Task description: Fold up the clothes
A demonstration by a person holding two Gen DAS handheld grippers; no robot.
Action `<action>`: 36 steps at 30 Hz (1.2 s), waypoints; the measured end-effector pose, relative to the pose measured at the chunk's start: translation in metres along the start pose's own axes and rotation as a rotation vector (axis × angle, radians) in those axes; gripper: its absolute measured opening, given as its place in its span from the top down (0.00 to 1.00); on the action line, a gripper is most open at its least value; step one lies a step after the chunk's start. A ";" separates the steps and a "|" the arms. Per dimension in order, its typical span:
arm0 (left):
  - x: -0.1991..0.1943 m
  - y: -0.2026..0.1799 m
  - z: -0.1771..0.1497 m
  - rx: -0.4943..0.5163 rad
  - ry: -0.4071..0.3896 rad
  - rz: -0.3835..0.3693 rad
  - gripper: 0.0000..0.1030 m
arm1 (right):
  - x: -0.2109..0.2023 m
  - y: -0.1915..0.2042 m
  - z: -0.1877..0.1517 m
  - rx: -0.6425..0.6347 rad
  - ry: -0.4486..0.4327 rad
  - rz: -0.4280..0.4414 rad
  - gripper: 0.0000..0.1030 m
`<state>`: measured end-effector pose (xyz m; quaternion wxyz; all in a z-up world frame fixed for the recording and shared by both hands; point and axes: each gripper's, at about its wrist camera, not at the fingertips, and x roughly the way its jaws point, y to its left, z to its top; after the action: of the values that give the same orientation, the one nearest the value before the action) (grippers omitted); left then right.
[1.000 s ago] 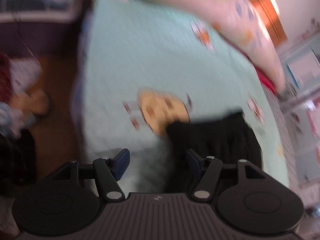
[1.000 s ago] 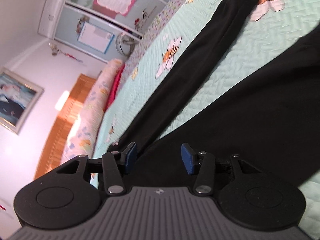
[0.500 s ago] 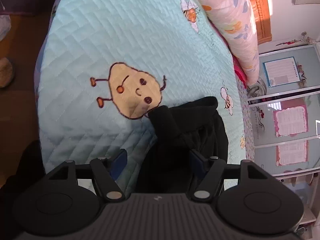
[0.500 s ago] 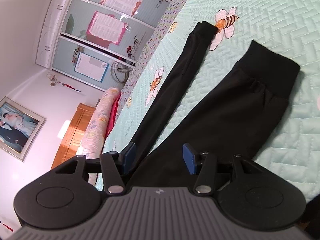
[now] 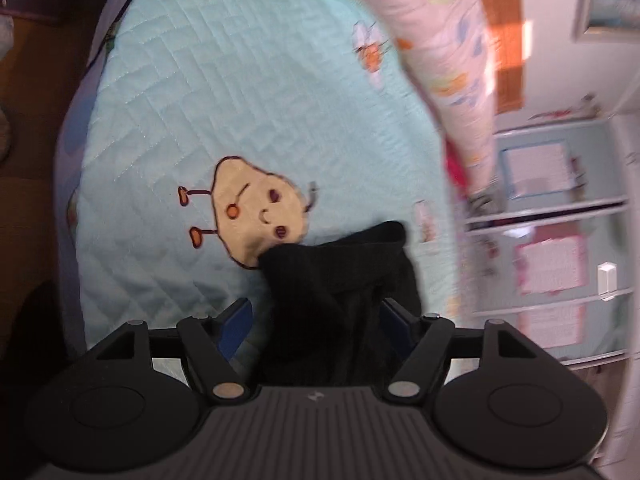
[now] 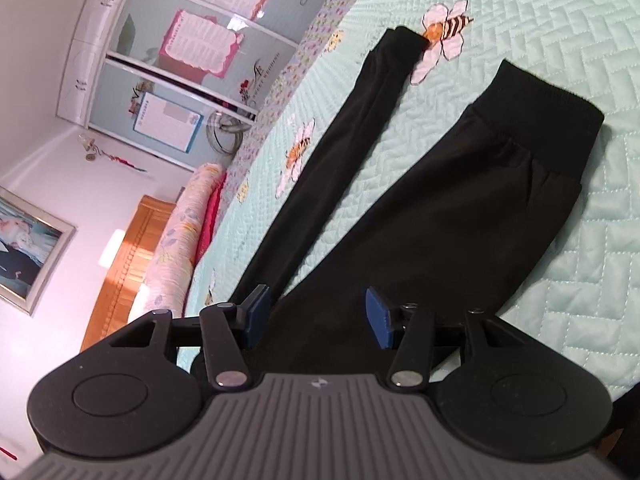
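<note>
Right wrist view: black pants [image 6: 440, 208] lie flat on the bed [image 6: 560, 280], legs running toward the upper right. Right gripper [image 6: 318, 316] fingers spread; left gripper [image 5: 316, 320] fingers have just been opening around bunched cloth.

The left wrist view is motion-blurred along the pillow [image 5: 436, 40] and cupboard [image 5: 560, 240], and the black trousers [image 6: 460, 216] run hidden beneath the right gripper [image 6: 318, 316].
</note>
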<state>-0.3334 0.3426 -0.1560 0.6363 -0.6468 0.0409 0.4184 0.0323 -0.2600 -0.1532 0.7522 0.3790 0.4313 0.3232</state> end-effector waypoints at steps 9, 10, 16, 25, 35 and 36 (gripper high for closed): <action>-0.006 -0.022 -0.022 0.148 -0.202 0.119 0.93 | -0.001 0.000 0.000 0.002 -0.010 -0.023 0.48; -0.015 -0.021 -0.023 0.152 -0.239 0.125 0.93 | -0.001 0.000 0.000 0.002 -0.010 -0.023 0.48; -0.022 -0.023 -0.025 0.239 -0.238 0.164 0.86 | 0.004 -0.002 0.002 0.004 0.001 -0.006 0.48; -0.066 -0.078 -0.055 0.438 -0.601 0.263 0.43 | 0.018 0.021 0.003 -0.077 0.024 0.054 0.48; -0.016 -0.089 -0.087 0.576 -0.448 0.184 0.42 | 0.143 0.152 -0.003 -0.421 0.319 0.303 0.44; -0.013 -0.084 -0.087 0.585 -0.449 0.196 0.42 | 0.166 0.178 -0.008 -0.492 0.355 0.335 0.40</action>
<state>-0.2497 0.2780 -0.0957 0.7441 -0.3231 0.0796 0.5793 0.0665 -0.0331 -0.0716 0.6707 0.1899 0.3965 0.5974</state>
